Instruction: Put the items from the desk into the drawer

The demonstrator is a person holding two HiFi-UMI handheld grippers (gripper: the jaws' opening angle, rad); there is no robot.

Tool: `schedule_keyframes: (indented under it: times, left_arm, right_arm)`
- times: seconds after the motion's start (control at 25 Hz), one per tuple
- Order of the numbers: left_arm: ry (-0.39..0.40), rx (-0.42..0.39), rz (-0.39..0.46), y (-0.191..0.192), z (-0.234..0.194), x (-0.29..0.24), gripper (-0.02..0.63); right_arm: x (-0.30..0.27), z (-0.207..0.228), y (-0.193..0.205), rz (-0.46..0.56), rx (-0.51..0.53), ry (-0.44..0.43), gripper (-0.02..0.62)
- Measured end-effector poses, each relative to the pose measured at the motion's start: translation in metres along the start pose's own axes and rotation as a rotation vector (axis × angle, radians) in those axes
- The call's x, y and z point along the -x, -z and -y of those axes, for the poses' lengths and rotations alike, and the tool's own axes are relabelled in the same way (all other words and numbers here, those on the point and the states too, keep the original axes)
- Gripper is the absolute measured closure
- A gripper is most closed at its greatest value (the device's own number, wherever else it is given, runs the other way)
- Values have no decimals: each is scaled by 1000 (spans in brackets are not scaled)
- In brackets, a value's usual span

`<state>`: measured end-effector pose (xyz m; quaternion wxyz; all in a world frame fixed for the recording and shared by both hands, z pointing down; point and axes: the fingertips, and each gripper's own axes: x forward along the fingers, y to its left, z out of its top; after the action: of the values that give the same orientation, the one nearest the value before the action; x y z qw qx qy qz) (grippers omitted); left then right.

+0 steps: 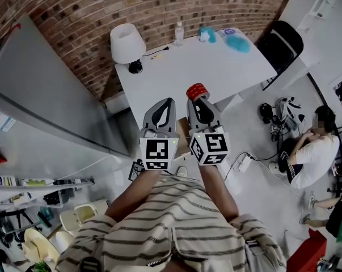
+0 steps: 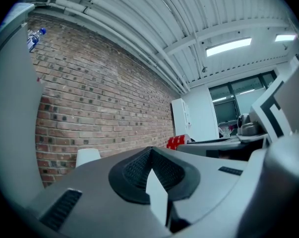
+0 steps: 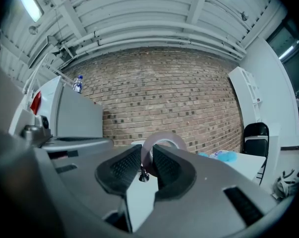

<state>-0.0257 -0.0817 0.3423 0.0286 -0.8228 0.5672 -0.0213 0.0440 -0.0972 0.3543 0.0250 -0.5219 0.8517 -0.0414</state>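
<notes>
Pinching the red tape roll [image 1: 197, 90] by its thin wall, mid-frame over the counter [image 1: 216, 61] edge, the right gripper [image 1: 198, 99] fingers may let it pivot loose and drop; the left gripper [image 1: 168, 102] fingers are pressed together, empty.

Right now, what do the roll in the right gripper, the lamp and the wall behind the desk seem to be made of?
The roll in the right gripper: red, ring-shaped with a hollow middle, probably wound plastic tape; not certain. The lamp: matte white shade, fabric or plastic, on a dark base. The wall: bare red-brown brick with visible mortar lines.
</notes>
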Motion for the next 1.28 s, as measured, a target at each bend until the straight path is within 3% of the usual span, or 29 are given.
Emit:
schedule_keyframes:
  times: [0.36, 1.28]
  left_arm:
    - [-3, 8, -36, 11, 3, 1, 601]
    - [-6, 9, -32, 11, 6, 14, 600]
  right_arm:
    - [7, -8, 10, -14, 13, -11, 518]
    - [16, -12, 13, -18, 7, 1, 518]
